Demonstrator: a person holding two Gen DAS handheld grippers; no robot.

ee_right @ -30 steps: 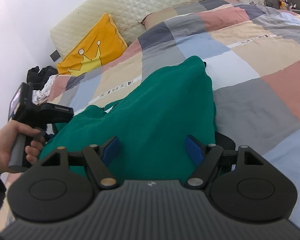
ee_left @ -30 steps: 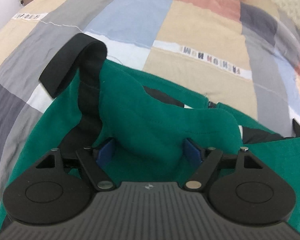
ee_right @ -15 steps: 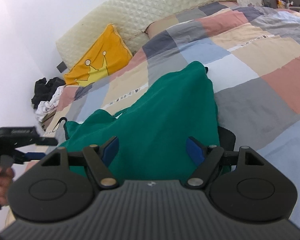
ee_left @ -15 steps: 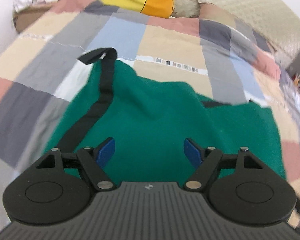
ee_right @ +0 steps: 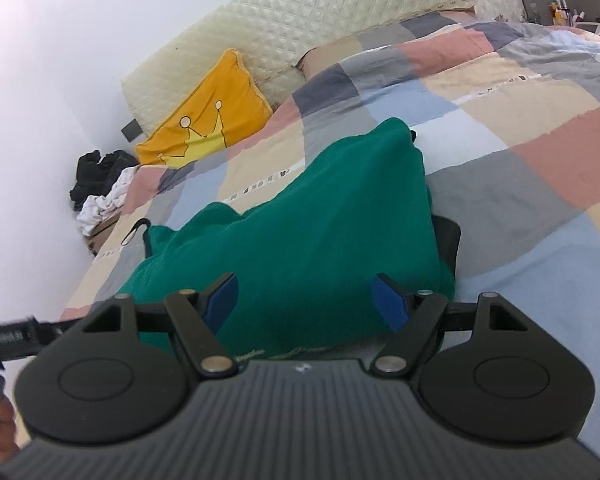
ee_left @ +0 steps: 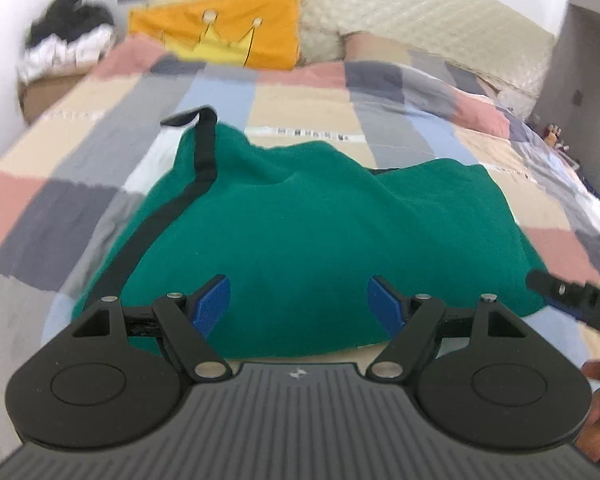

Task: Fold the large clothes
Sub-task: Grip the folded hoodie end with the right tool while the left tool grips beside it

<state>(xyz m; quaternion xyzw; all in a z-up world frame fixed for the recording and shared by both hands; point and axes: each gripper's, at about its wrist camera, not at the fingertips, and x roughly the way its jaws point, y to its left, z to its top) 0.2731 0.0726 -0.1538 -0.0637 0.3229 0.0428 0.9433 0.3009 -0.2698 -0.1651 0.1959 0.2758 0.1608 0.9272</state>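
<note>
Green fleece garment [ee_left: 320,232] lies bunched on the patchwork quilt [ee_left: 80,168] in the left wrist view, a black strap [ee_left: 202,152] curling off its far left corner. The left gripper [ee_left: 299,300] hangs at its near edge, jaws apart, empty. From the right wrist, the same garment fills the space before the right gripper [ee_right: 304,300], likewise spread and holding nothing. Folding looks partly done; the lumpy bundle probably needs flattening and another fold.

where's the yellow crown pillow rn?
The yellow pillow sits at the head of the bed, leaning on the quilted headboard, upper left in both wrist views, beyond the green garment and beside the clothes pile by the wall.
</note>
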